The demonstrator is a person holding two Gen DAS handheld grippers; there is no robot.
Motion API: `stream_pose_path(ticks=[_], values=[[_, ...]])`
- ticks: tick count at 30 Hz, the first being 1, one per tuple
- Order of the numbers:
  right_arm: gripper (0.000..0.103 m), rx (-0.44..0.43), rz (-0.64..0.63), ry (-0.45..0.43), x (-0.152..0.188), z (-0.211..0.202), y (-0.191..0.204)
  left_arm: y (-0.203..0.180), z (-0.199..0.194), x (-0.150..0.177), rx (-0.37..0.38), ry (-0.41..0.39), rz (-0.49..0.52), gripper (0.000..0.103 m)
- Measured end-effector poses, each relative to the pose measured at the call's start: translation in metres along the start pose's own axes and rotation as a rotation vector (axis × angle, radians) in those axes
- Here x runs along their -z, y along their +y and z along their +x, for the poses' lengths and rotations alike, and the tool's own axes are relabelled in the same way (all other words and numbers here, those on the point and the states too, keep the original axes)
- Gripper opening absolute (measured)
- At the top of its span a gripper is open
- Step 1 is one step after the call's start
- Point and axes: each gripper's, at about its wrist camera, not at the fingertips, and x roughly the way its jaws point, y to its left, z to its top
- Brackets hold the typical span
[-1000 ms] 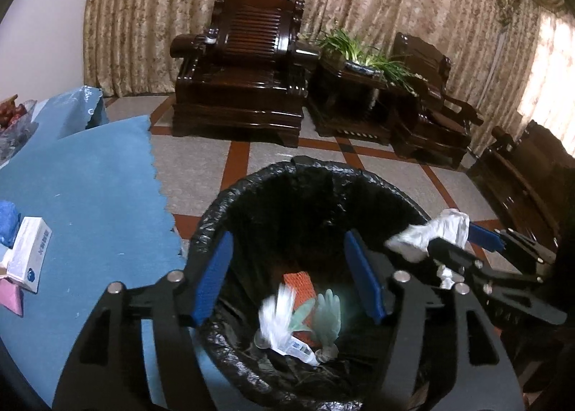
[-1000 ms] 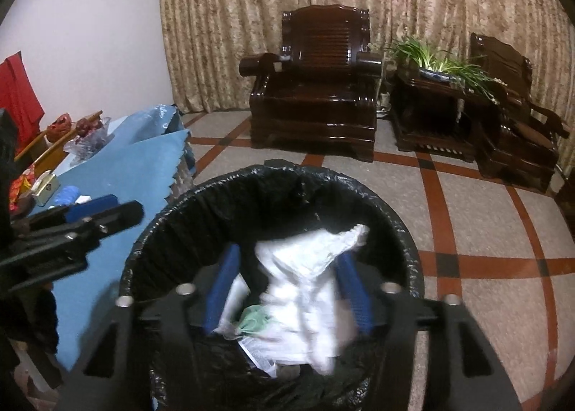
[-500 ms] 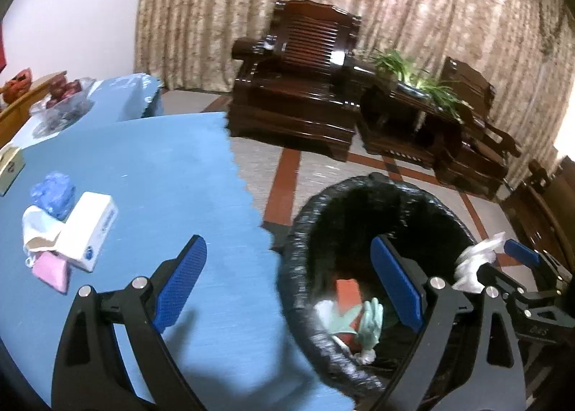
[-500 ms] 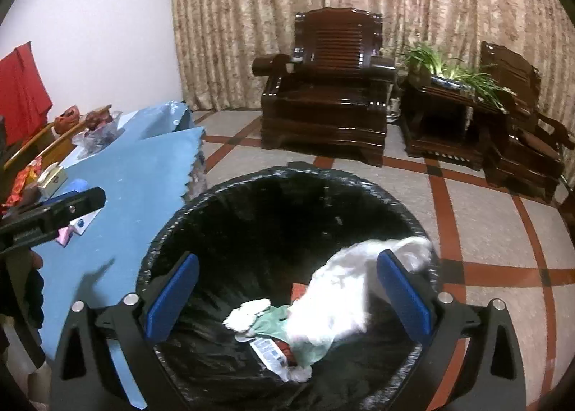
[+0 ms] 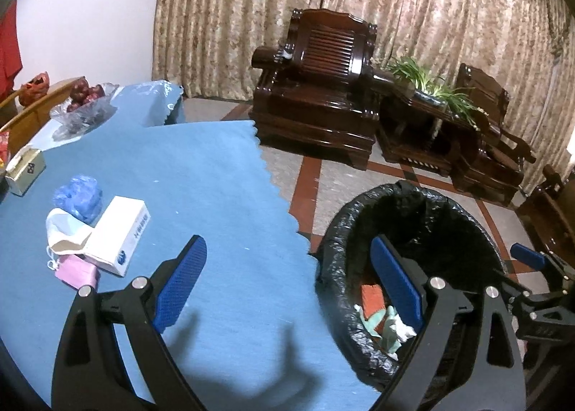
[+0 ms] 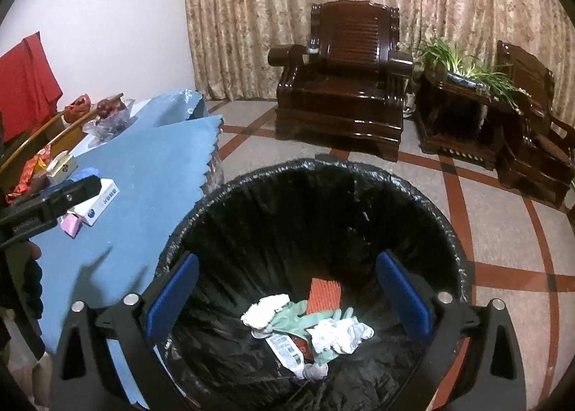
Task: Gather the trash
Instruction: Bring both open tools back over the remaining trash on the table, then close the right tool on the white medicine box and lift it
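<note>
Trash remaining on the blue tablecloth [image 5: 201,173] lies at ten o'clock from the left gripper [image 5: 287,281]: a white box [image 5: 120,234], long axis toward one o'clock, a pink mask [image 5: 77,272] and a blue wad [image 5: 77,197]. Left is nearer, jaws wide, empty. The right gripper [image 6: 287,294], equally wide and empty, hangs over the bin [image 6: 445,227].

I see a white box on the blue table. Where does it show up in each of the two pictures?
Left wrist view: the white box lies at left, on the blue tablecloth, beside a pink mask.
Right wrist view: it sits at the far left edge, partly behind the left gripper's finger.
Shared landmark: the black-lined trash bin.
</note>
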Motion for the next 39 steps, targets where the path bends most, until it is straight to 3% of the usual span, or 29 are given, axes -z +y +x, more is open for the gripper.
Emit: stream_pose_path(ticks=[10, 18, 25, 39], values=[[0.097, -0.075, -0.063, -0.063, -0.028, 0.006, 0.049, 0.049, -0.023, 0.000, -0.087, -0.035, -0.036, 0.090], [0.097, -0.173, -0.122, -0.091, -0.045, 0.031, 0.122, 0.136, -0.047, 0.010, -0.275, -0.051, -0.102, 0.090], [0.097, -0.239, -0.160, -0.077, -0.048, 0.065, 0.188, 0.203, -0.058, 0.020, -0.381, -0.050, -0.175, 0.090], [0.097, -0.291, -0.250, 0.037, -0.025, 0.150, 0.302, 0.273, -0.046, 0.043, -0.439, -0.001, -0.242, 0.090]])
